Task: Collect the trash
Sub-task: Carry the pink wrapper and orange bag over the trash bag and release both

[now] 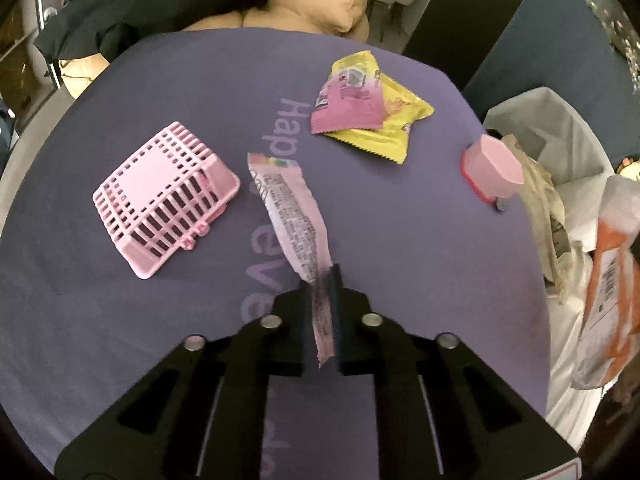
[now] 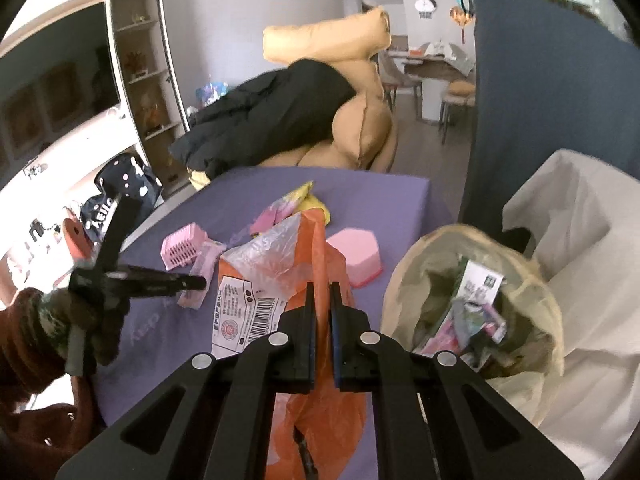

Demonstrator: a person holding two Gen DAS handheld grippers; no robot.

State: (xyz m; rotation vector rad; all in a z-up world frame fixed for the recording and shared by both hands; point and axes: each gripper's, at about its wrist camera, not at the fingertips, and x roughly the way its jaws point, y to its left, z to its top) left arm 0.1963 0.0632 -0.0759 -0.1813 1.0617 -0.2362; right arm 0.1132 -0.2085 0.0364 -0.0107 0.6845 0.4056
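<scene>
Covering most of both frames, purple table [image 1: 120, 320] with pale lettering; edge curves along upper part of left wrist view.

Tan sofa [image 2: 360, 128] behind table, upper centre of right wrist view, black coat [image 2: 272, 112] draped over it.

White-lined bin [image 2: 472, 312] at lower right of right wrist view, just beside table edge, wrappers and paper inside. Same bin at right edge of left wrist view [image 1: 552, 128].

Orange plastic bag [image 2: 288, 264] with white barcode label, centre of right wrist view, hanging off table surface. Right gripper [image 2: 322, 292] pressed together on it; bag runs between the 2 fingers and down below them. Bag also at right edge of left wrist view [image 1: 612, 280].

Pink basket [image 1: 164, 196] lying tipped on table, left of centre in left wrist view.

Yellow wrapper [image 1: 396, 120] with pink wrapper [image 1: 344, 100] lying on top of it, upper centre of left wrist view, on table.

Pink tub [image 1: 492, 168] upside down near right table edge, just beside bin.

Long pink-and-white wrapper [image 1: 288, 208], centre of left wrist view, near end pinched in left gripper [image 1: 322, 276], far end reaching up toward the lettering. Left gripper also at left of right wrist view [image 2: 196, 282], with a gloved hand [image 2: 96, 320] and brown sleeve [image 2: 24, 344] behind it.
</scene>
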